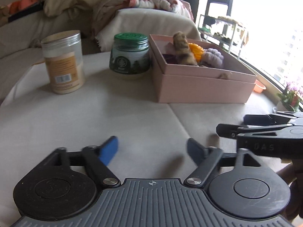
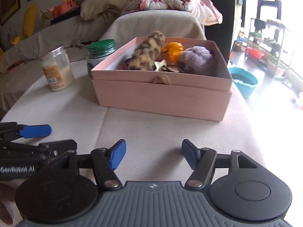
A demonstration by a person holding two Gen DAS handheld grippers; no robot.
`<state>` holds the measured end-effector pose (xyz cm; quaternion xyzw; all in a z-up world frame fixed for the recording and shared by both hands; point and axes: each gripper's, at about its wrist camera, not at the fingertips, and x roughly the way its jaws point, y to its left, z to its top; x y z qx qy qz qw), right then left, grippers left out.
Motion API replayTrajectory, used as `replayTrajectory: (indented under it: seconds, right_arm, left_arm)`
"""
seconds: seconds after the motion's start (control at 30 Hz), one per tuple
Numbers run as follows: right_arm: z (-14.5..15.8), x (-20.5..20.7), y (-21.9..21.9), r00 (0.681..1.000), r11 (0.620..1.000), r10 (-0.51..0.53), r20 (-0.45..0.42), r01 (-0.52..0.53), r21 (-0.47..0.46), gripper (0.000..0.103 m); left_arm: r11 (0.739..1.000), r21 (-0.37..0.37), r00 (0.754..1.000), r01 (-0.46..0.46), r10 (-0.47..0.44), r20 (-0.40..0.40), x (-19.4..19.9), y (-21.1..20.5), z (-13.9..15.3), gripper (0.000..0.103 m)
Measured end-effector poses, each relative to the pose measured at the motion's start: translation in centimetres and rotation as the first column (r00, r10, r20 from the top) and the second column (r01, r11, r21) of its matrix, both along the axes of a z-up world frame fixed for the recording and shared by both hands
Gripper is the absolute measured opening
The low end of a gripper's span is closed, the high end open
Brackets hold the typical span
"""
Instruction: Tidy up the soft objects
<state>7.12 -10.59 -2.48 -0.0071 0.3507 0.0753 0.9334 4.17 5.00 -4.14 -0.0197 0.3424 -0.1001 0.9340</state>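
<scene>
A pink open box stands on the white-covered table. Inside it lie a brown spotted plush, an orange soft item and a lilac fluffy item. My left gripper is open and empty, low over the table in front of the box. My right gripper is open and empty, beside the left one, also short of the box. Each gripper shows at the edge of the other's view.
A clear jar with beige powder and a green-lidded jar stand left of the box. A sofa with piled blankets is behind the table. A teal basin sits on the floor at right.
</scene>
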Motion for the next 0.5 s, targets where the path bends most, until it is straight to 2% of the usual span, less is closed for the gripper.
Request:
replayTrajectory:
  seconds: [0.1, 0.13, 0.27, 0.4, 0.5]
  right_arm:
    - [-0.4, 0.8, -0.1, 1.0, 0.998, -0.026, -0.008, 0.026, -0.059, 0.097]
    - [-0.5, 1.1, -0.7, 0.998, 0.998, -0.053, -0.029, 0.052, -0.035, 0.102]
    - [-1.0, 0.9, -1.8, 0.994, 0.994, -0.107, 0.019, 0.108, -0.026, 0.103]
    - [-1.2, 0.5, -1.8, 0.992, 0.992, -0.123, 0.032, 0.124, -0.032, 0.103]
    - [-1.2, 0.4, -1.9, 0.991, 0.991, -0.128, 0.035, 0.129, -0.032, 0.103]
  left_arm:
    - [0.998, -0.009, 0.998, -0.054, 0.055, 0.03, 0.0, -0.6, -0.3, 0.089]
    - [0.998, -0.01, 0.997, -0.066, 0.066, 0.037, 0.0, -0.7, -0.4, 0.089]
    - [0.996, 0.014, 0.994, -0.094, 0.093, 0.053, 0.2, -1.2, -0.5, 0.089]
    - [0.991, 0.069, 0.992, -0.115, 0.112, 0.056, 0.7, -2.1, -0.7, 0.089]
    - [0.991, 0.075, 0.992, -0.115, 0.111, 0.056, 0.7, -2.1, -0.8, 0.089]
